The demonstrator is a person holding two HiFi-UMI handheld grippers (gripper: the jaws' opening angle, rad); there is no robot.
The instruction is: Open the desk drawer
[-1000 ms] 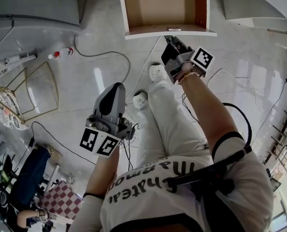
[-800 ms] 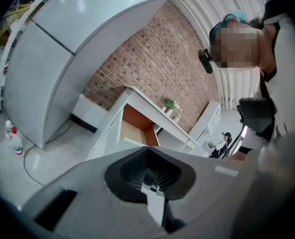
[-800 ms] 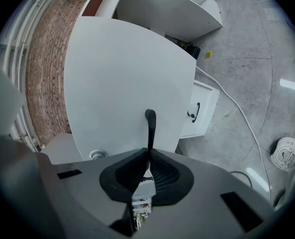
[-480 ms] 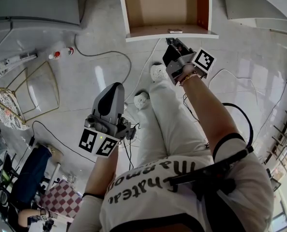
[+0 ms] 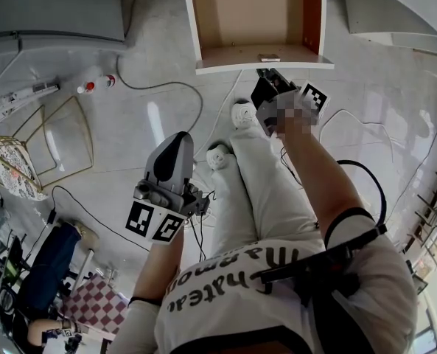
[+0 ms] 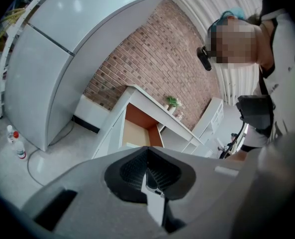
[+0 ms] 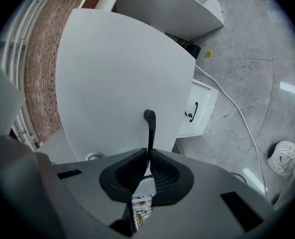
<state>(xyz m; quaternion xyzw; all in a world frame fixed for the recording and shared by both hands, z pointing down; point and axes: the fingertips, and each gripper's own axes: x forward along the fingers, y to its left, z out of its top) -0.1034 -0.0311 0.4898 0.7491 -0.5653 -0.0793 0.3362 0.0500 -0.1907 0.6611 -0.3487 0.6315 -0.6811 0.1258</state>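
Note:
The desk drawer [image 5: 262, 63] stands pulled out at the top of the head view, its wooden inside [image 5: 247, 13] showing behind the white front. My right gripper [image 5: 267, 77] reaches up to that front. In the right gripper view the jaws [image 7: 148, 166] are shut on the drawer's thin black handle [image 7: 149, 126], which stands out from the white front panel [image 7: 117, 73]. My left gripper [image 5: 177, 140] hangs lower at the left, away from the desk, shut with nothing in it [image 6: 147, 171]. The desk [image 6: 137, 126] shows ahead of it in the left gripper view.
A cable [image 5: 174, 85] loops over the floor below the drawer. Two bottles [image 5: 93, 85] and a wire-frame stand [image 5: 56, 139] sit at the left. The person's shoes [image 5: 242, 112] stand just below the drawer. A white cabinet with a black handle [image 7: 199, 108] sits beside the desk.
Neither gripper has moved relative to the drawer; the head view has only shifted a little, so everything sits slightly lower in the picture.

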